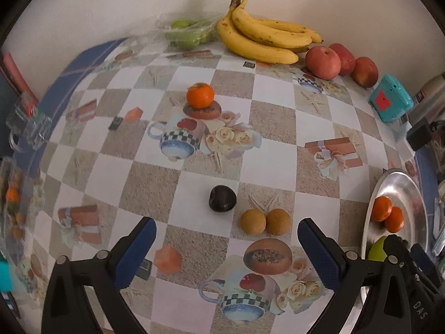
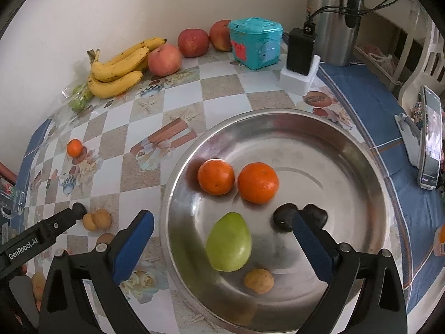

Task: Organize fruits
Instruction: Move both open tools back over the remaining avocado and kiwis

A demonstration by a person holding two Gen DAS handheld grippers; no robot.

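My left gripper is open and empty above the table, just short of a dark plum and two small brown fruits. An orange sits farther back. My right gripper is open and empty over the steel bowl. The bowl holds two oranges, a green guava, two dark plums and a small brown fruit. The bowl also shows at the right of the left wrist view.
Bananas, three red apples and bagged green fruit lie along the back wall. A teal box, a black charger on a white stand, a steel flask and a phone stand at the right.
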